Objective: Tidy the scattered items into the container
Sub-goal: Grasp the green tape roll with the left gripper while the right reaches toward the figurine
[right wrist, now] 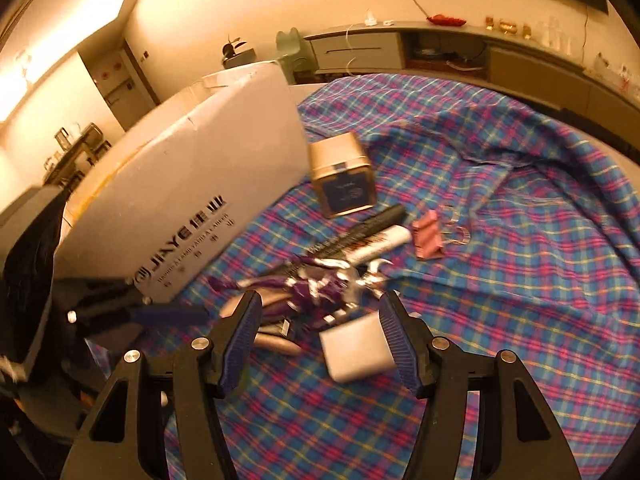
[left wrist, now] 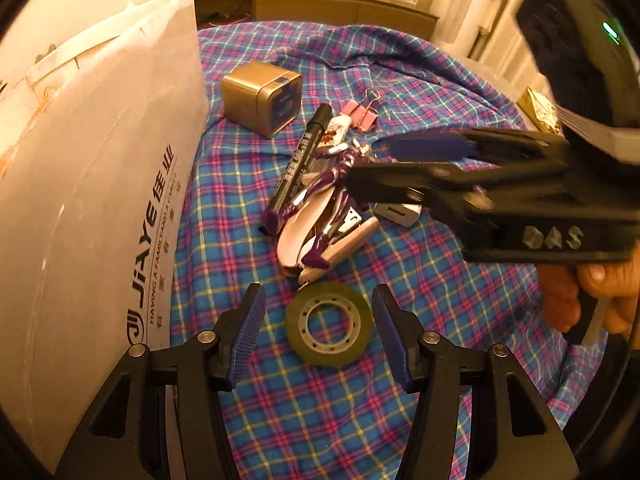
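- The left gripper (left wrist: 319, 322) is standing with its jaws spread wide, the blue ribbed pads (left wrist: 249, 326) gripping nothing.
- A roll of tape (left wrist: 329, 323) is lying flat on the plaid cloth (left wrist: 420, 288) in the gap between those pads, apart from both of them.
- The right gripper (right wrist: 319, 330) is also showing its fingers far apart, holding nothing.
- A small silver block (right wrist: 356, 346) is sitting between the right gripper's pads, close to the right-hand pad (right wrist: 400, 344); whether they are touching I cannot tell, as the picture is blurred.
- In the left wrist view the right gripper is reaching in from the right over the pile, with a person's hand (left wrist: 592, 292) wrapping its handle.
- The pile is lying mid-cloth: a purple and white figure (left wrist: 320, 196), a black marker (left wrist: 300, 160), a pink binder clip (left wrist: 362, 114) and a gold tin (left wrist: 262, 98) beyond.
- The white cardboard box (left wrist: 92, 184), the container, is standing at the left edge of the cloth, just beside the tin.
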Available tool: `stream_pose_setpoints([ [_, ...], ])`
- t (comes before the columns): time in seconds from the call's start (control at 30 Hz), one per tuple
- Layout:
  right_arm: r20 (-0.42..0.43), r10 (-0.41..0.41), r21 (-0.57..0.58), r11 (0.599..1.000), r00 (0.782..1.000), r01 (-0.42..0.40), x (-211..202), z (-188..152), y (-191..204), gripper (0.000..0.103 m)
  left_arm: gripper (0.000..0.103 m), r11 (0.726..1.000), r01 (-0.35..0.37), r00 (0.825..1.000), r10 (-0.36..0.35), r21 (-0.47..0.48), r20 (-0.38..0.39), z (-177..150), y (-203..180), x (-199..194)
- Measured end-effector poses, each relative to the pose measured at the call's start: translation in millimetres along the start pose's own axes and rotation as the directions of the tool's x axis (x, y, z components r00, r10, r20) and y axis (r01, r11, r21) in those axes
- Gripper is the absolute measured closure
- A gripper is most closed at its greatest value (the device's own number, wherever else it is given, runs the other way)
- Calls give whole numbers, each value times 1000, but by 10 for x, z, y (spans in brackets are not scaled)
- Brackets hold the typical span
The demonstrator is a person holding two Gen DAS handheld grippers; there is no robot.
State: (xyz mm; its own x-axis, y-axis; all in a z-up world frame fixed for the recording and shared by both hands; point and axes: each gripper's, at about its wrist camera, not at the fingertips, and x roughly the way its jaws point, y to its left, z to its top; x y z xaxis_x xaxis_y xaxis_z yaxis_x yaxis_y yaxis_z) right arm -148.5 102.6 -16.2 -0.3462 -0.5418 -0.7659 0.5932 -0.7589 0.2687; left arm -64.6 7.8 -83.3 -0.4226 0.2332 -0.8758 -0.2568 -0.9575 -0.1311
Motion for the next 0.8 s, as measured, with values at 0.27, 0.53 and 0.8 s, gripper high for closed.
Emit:
stream_pose_setpoints([
  [0.27,-45,-9,-1,1000,999,9,245,18,-73,29,43,1000,10,1000,-10,-29,17,-56,4,57],
  [0.53,-47,16,66,998,999,-13,135,42,-175,69,46,999,42,999,-42,-3,20,-185,-85,16],
  [0.8,-26,24,88,996,999,-22,259,30,-92,22,44,1000,-5,998,5,-8,65,-280,-173,-29],
])
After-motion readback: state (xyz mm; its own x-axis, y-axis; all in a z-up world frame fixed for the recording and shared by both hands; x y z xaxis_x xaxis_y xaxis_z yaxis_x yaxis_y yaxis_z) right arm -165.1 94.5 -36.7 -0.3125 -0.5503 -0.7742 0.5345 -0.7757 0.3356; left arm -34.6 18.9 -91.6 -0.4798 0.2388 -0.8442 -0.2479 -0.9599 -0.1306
